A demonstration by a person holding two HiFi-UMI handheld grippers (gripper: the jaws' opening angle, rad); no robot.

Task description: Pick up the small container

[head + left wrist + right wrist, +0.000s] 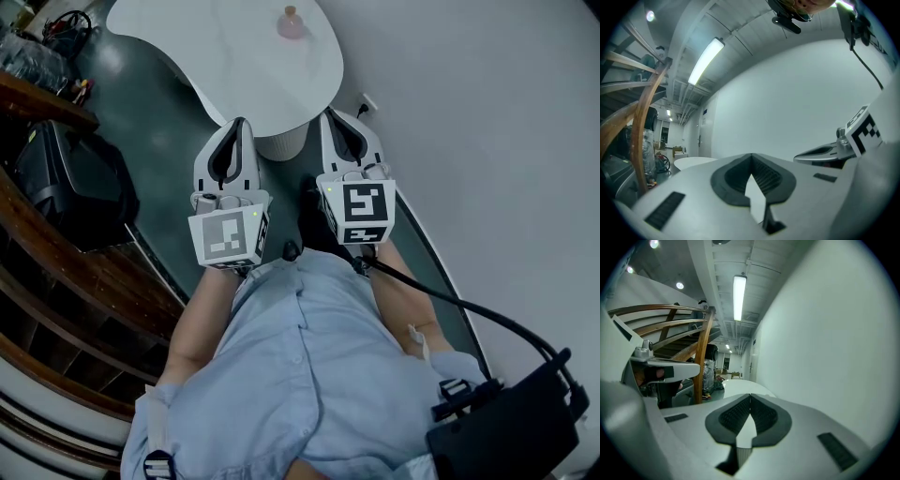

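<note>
Overhead, the small container (292, 22), pale pink, stands on the white tabletop (225, 56) near its far side, well apart from both tools. Both the left hand-held gripper (240, 125) and the right hand-held gripper (329, 118) have jaws pressed together with nothing between them, and are held side by side at the tabletop's near edge.
</note>
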